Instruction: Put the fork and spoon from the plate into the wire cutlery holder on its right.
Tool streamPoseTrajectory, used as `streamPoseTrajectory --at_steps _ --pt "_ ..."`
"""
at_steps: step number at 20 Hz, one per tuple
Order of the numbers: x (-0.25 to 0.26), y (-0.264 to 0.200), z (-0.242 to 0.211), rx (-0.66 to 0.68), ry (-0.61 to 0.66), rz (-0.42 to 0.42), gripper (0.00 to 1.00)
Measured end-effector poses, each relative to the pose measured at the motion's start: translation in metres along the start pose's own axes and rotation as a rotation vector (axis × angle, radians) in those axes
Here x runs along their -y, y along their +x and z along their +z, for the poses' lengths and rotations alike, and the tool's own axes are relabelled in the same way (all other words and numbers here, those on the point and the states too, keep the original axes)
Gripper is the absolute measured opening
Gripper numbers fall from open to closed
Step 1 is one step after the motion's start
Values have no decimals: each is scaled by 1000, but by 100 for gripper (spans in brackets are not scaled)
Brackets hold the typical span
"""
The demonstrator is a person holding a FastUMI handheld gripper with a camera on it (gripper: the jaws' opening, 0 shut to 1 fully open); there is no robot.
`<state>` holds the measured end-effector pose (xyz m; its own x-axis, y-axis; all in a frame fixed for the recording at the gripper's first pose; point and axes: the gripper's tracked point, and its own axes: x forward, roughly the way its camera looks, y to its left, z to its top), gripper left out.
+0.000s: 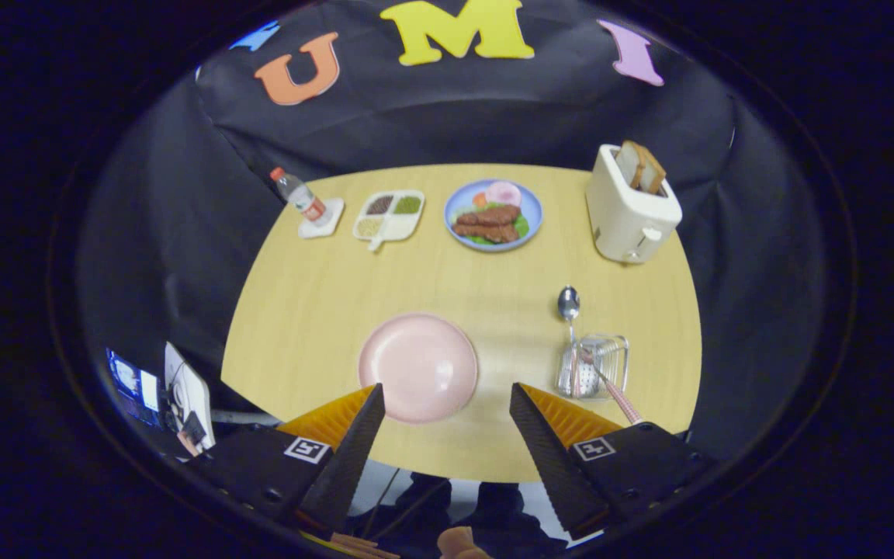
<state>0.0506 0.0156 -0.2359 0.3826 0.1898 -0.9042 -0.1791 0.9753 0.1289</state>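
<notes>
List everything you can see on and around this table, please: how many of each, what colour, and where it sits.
Table: 1, light wood, beneath it all.
Pink plate: 1, pale pink, bare, just ahead of the fingers.
Wire cutlery holder: 1, silver, right of the pink plate.
Spoon: 1, silver, bowl poking out beyond the holder.
Fork: 1, pink handle leaning out of the holder.
Toaster: 1, cream, bread in its slot, far right.
Blue plate: 1, holding food, far middle.
Divided tray: 1, white, left of the blue plate.
Bottle: 1, clear, red cap, on a white coaster, far left.
Gripper: 1, black and orange, jaws apart, holding nothing.
</notes>
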Motion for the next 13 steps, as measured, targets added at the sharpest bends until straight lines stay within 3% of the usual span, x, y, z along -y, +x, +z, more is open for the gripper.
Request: streamPoseTrajectory --at_steps 7,10,13 --pt "-88 -91 79 528 -54 -8 97" --pt "-103 -133 94 701 -80 -64 97" --pt "-123 -169 104 865 -61 -68 97"
